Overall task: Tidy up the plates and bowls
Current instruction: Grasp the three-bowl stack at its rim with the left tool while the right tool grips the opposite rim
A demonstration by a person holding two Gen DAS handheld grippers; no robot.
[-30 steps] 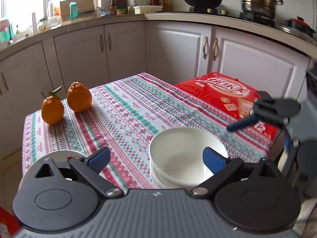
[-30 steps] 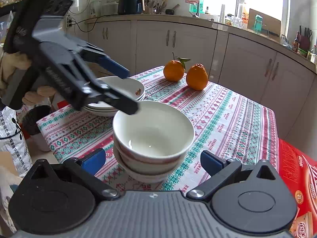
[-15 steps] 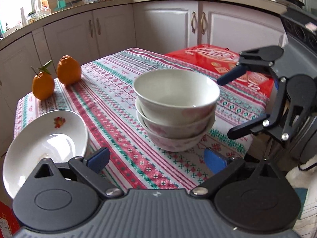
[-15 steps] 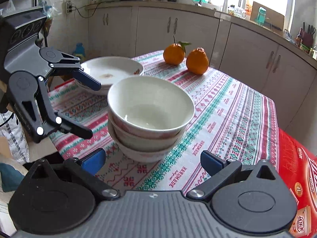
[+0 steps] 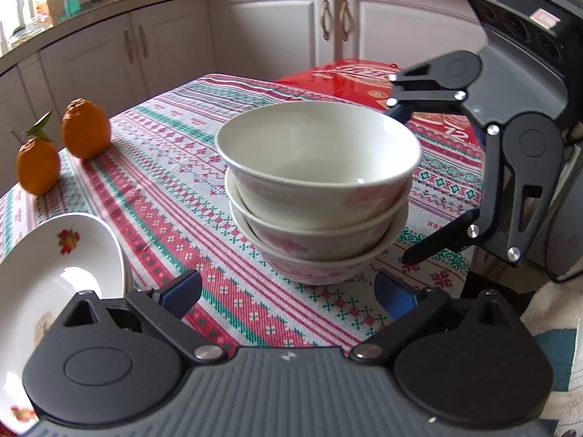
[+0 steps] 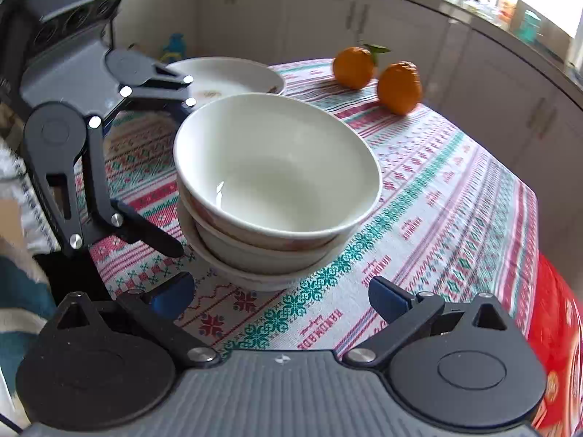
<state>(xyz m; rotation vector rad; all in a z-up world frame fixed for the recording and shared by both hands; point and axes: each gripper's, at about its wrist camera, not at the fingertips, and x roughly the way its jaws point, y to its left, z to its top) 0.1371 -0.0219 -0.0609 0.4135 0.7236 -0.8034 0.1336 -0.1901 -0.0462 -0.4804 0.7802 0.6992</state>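
Observation:
Three white bowls with pink patterns sit nested in one stack (image 5: 317, 189) (image 6: 277, 182) on the patterned tablecloth (image 5: 175, 167). My left gripper (image 5: 288, 291) (image 6: 176, 178) is open, its blue pads level with the base of the stack and just short of it. My right gripper (image 6: 280, 293) (image 5: 404, 185) is open as well and faces the stack from the opposite side. In each view the other gripper brackets the stack's side, one finger by the top rim and one by the base. A white plate with a fruit print (image 5: 54, 273) (image 6: 226, 76) lies beside the left gripper.
Two oranges (image 5: 85, 127) (image 6: 399, 87) rest at the table's far edge. A red box (image 5: 349, 76) (image 6: 557, 346) lies beyond the table on the right gripper's side. White kitchen cabinets (image 5: 284, 32) surround the table. A person's sleeve shows at lower left in the right wrist view.
Both grippers have come down from above the bowls to stack level and closed in from opposite sides. The bowls and plate have stayed put.

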